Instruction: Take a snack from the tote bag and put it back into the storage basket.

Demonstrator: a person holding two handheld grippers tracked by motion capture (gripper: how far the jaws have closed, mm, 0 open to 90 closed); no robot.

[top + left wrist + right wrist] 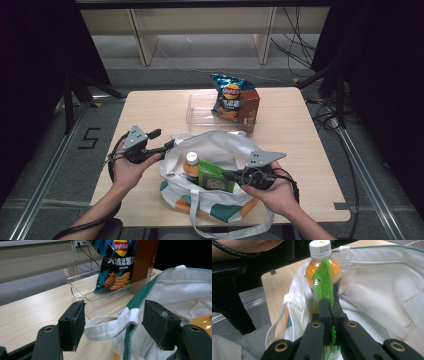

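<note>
Item: white tote bag (215, 150), green-trimmed, lying open at the front middle of the bench (150, 107); all places below were taken from it.

- Green snack packet (323, 280): stood at the bag's mouth, partly inside, its serrated edge pinched between the shut fingers of the right gripper (331, 312). Whether the work was unpacking or packing could not be told; if unpacking, the packet was gripped but not yet lifted clear.
- Orange drink bottle (191, 165), white cap: upright inside the bag, touching the packet on its far side. Untouched.
- Left gripper (112, 322): at the bag's left rim, fingers wide, the white strap (110, 326) lying between them but not pressed. Judged to be steadying the opening.
- Clear tray (200, 117): behind the bag, holding a blue crisp bag (229, 97) and a brown carton (248, 111), both upright at its right end; the left part stood bare.

Judged state: two items in the tray, two remaining at the bag.
</note>
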